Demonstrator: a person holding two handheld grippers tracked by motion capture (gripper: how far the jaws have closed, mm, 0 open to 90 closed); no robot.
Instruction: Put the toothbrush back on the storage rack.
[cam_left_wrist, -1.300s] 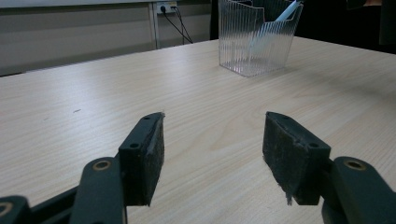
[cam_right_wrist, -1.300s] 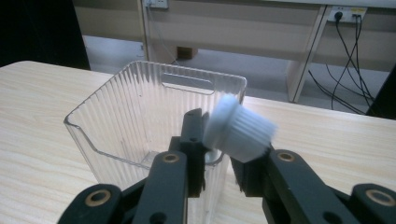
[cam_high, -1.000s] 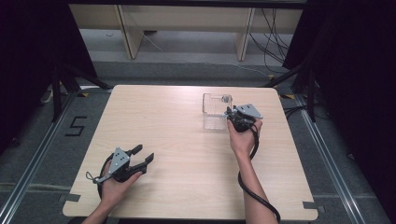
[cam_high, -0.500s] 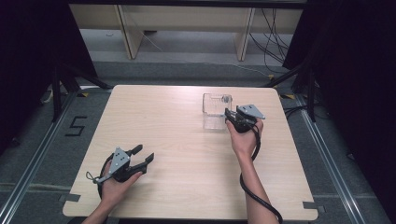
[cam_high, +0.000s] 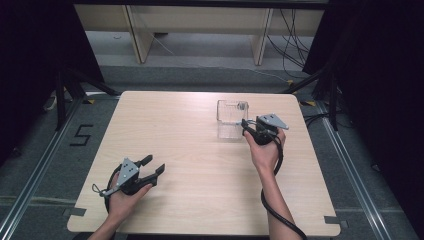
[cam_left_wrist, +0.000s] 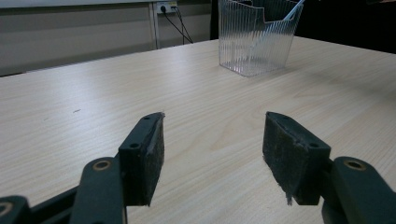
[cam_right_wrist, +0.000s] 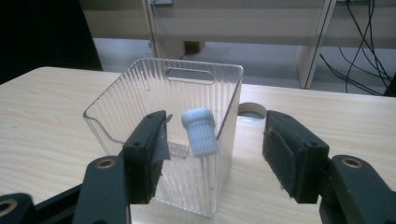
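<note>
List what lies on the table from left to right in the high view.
Left gripper → clear ribbed container → right gripper, close against the container's right side.

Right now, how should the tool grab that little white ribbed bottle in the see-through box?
Probably from above, through the clear box's open top, pinching the white bottle across its ribbed sides. The walls block any sideways reach, and it leans against the right wall with its cap up.

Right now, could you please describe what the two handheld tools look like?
Both are black. The left tool and right tool each carry a grey three-cornered plate and trail a black cable. Their jaws end in flat, worn black pads. The forearms are bare.
</note>
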